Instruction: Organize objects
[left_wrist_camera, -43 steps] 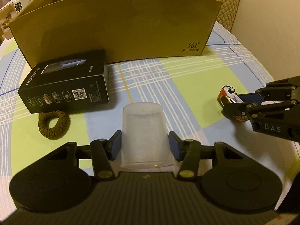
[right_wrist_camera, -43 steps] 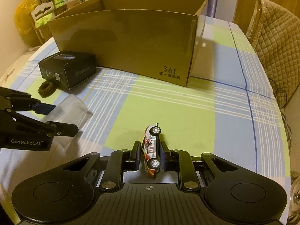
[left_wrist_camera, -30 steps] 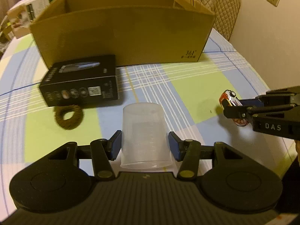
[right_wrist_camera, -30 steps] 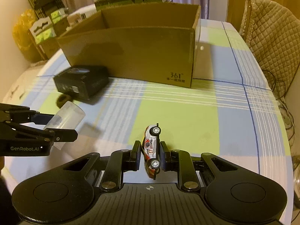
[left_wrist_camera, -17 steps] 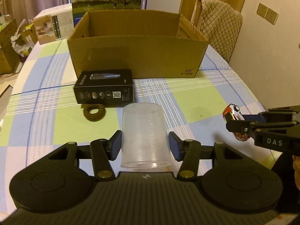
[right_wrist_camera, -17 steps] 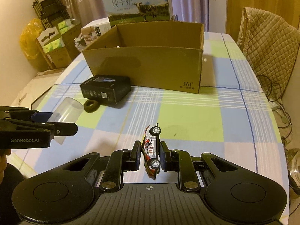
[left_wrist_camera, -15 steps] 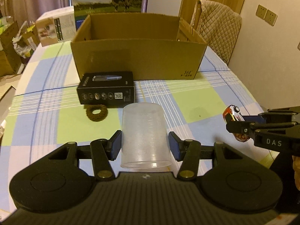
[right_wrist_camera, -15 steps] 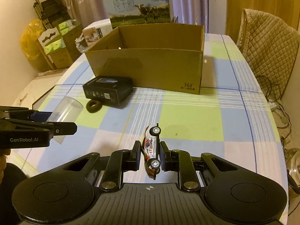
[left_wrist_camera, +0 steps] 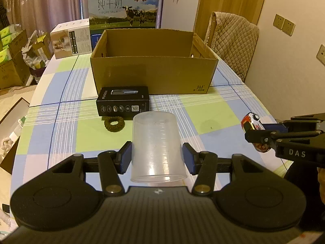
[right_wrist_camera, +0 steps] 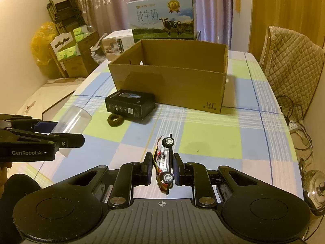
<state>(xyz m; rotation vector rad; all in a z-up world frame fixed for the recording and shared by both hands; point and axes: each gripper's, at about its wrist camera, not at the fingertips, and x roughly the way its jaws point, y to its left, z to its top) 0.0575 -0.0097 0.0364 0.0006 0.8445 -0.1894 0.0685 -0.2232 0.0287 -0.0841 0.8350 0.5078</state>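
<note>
My left gripper [left_wrist_camera: 156, 158] is shut on a clear plastic measuring cup [left_wrist_camera: 156, 142], held upside down above the checked tablecloth; the cup [right_wrist_camera: 71, 122] also shows at the left of the right wrist view. My right gripper [right_wrist_camera: 162, 169] is shut on a small toy car [right_wrist_camera: 164, 160], turned on its side with wheels facing right; the car [left_wrist_camera: 251, 124] appears at the right of the left wrist view. An open cardboard box [left_wrist_camera: 152, 69] stands at the far side of the table. A black product box [left_wrist_camera: 124, 103] and a brown hair tie [left_wrist_camera: 114, 123] lie in front of it.
A milk carton case [left_wrist_camera: 124, 10] and a white box [left_wrist_camera: 71, 40] stand behind the cardboard box. A quilted chair [right_wrist_camera: 292, 73] is at the right of the table. Stacked boxes and a yellow bag [right_wrist_camera: 42, 42] fill the left corner of the room.
Both grippers have risen and drawn back from the cardboard box, so its inside now shows. The cup and the toy car stay gripped. The black box and hair tie have not moved.
</note>
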